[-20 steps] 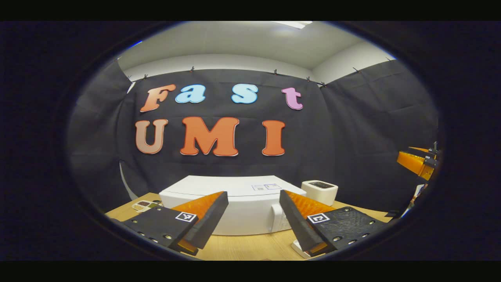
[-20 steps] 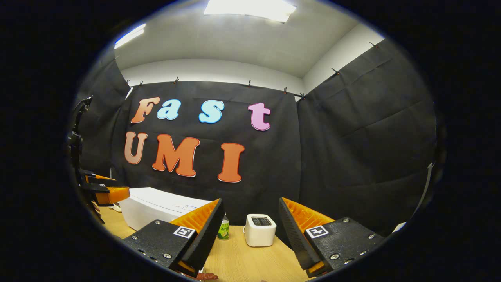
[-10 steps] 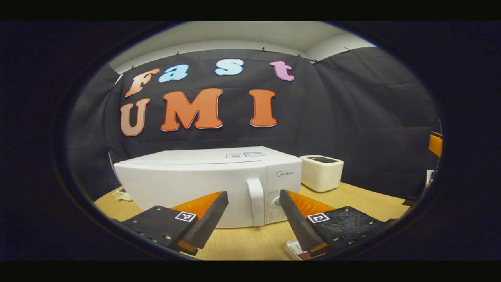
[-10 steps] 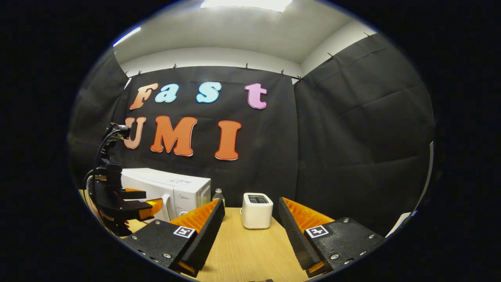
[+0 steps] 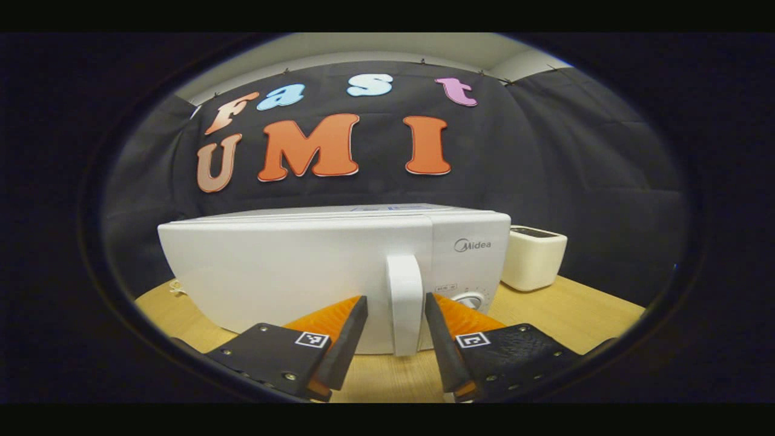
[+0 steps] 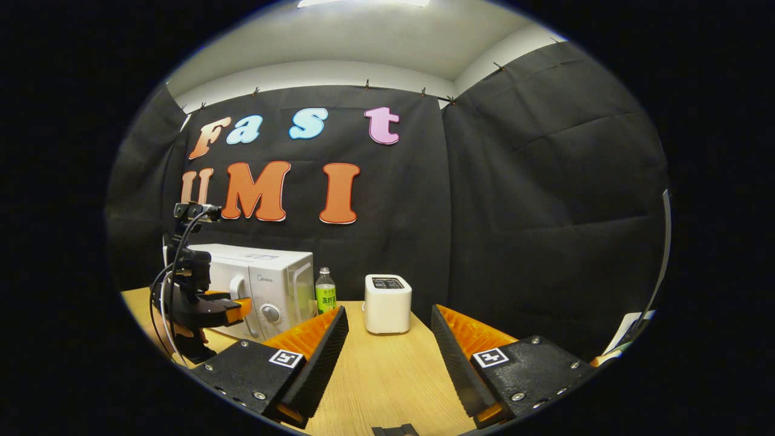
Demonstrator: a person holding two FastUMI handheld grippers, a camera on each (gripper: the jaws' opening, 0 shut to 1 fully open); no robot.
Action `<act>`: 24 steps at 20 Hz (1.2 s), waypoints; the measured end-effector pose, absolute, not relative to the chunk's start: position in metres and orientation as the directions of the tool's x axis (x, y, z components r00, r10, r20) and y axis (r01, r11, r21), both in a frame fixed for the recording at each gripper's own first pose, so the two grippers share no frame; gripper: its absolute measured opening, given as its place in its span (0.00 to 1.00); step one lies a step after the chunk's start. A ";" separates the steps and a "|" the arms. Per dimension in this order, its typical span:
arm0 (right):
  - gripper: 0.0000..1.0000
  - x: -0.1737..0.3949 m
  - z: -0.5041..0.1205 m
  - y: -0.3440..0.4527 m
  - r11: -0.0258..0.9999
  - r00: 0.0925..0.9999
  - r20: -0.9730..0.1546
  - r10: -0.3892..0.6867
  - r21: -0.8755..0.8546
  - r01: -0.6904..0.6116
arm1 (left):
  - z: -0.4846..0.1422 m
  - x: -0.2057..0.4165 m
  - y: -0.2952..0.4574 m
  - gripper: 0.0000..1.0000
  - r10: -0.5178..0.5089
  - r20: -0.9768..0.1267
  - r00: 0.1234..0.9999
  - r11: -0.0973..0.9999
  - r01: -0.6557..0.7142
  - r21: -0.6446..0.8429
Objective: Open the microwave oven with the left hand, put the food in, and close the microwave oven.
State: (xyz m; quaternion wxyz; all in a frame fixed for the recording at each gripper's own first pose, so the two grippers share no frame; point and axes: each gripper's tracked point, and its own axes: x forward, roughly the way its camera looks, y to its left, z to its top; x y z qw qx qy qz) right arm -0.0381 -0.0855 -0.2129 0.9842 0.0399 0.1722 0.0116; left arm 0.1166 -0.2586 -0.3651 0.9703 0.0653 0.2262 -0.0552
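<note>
Now left gripper (image 5: 395, 342) has neared microwave handle (image 5: 404, 303).

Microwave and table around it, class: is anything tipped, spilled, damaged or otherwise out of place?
Nothing stands out. The microwave sits level on the table with its door shut, the toaster and bottle stand upright, and the left gripper straddles the door handle without clamping it.

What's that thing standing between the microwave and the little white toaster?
In the right gripper view, a green-labelled bottle stands on the table between the microwave and the toaster.
</note>
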 end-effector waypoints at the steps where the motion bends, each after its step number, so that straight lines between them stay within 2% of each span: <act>1: 0.87 -0.038 -0.215 -0.087 0.996 0.939 -0.343 0.035 0.086 -0.006 | -0.367 0.117 -0.263 0.57 -0.090 -0.447 0.890 0.986 0.143 0.086; 3: 0.87 -0.039 -0.220 -0.086 0.995 0.935 -0.352 0.038 0.096 -0.005 | -0.369 0.117 -0.270 0.35 -0.097 -0.447 0.889 0.986 0.146 0.076; 5: 0.87 -0.040 -0.225 -0.085 0.995 0.932 -0.361 0.039 0.098 -0.004 | -0.370 0.115 -0.270 0.25 -0.099 -0.452 0.887 0.986 0.150 0.079; 6: 0.87 -0.040 -0.227 -0.084 0.995 0.930 -0.365 0.038 0.098 -0.002 | -0.370 0.113 -0.271 0.15 -0.107 -0.457 0.883 0.985 0.157 0.074; 7: 0.87 -0.041 -0.229 -0.082 0.995 0.928 -0.370 0.041 0.099 -0.004 | -0.371 0.113 -0.272 0.18 -0.117 -0.466 0.877 0.984 0.165 0.063; 12: 0.87 -0.046 -0.229 -0.071 0.995 0.925 -0.374 0.064 0.093 -0.032 | -0.368 0.106 -0.271 0.13 -0.117 -0.464 0.878 0.988 0.152 0.039; 13: 0.87 -0.047 -0.229 -0.070 0.996 0.926 -0.372 0.062 0.082 -0.033 | -0.367 0.106 -0.271 0.17 -0.115 -0.453 0.884 0.988 0.148 0.039; 14: 0.87 -0.047 -0.229 -0.070 0.997 0.927 -0.371 0.060 0.072 -0.035 | -0.367 0.104 -0.270 0.16 -0.115 -0.447 0.887 0.988 0.147 0.036; 17: 0.87 -0.048 -0.234 -0.072 0.998 0.924 -0.380 0.054 0.054 -0.036 | -0.365 0.099 -0.270 0.07 -0.130 -0.443 0.887 0.989 0.149 0.010; 18: 0.87 -0.048 -0.235 -0.072 0.998 0.922 -0.384 0.053 0.057 -0.034 | -0.365 0.096 -0.269 0.11 -0.134 -0.446 0.885 0.988 0.151 0.004; 21: 0.87 -0.048 -0.240 -0.069 0.997 0.917 -0.393 0.062 0.072 -0.037 | -0.364 0.098 -0.271 0.11 -0.139 -0.445 0.885 0.988 0.156 0.000; 22: 0.87 -0.048 -0.242 -0.069 0.997 0.915 -0.398 0.060 0.072 -0.034 | -0.365 0.097 -0.272 0.14 -0.138 -0.447 0.884 0.987 0.160 0.010; 24: 0.87 -0.048 -0.243 -0.069 0.997 0.916 -0.397 0.060 0.072 -0.034 | -0.365 0.098 -0.272 0.08 -0.135 -0.439 0.888 0.987 0.159 0.018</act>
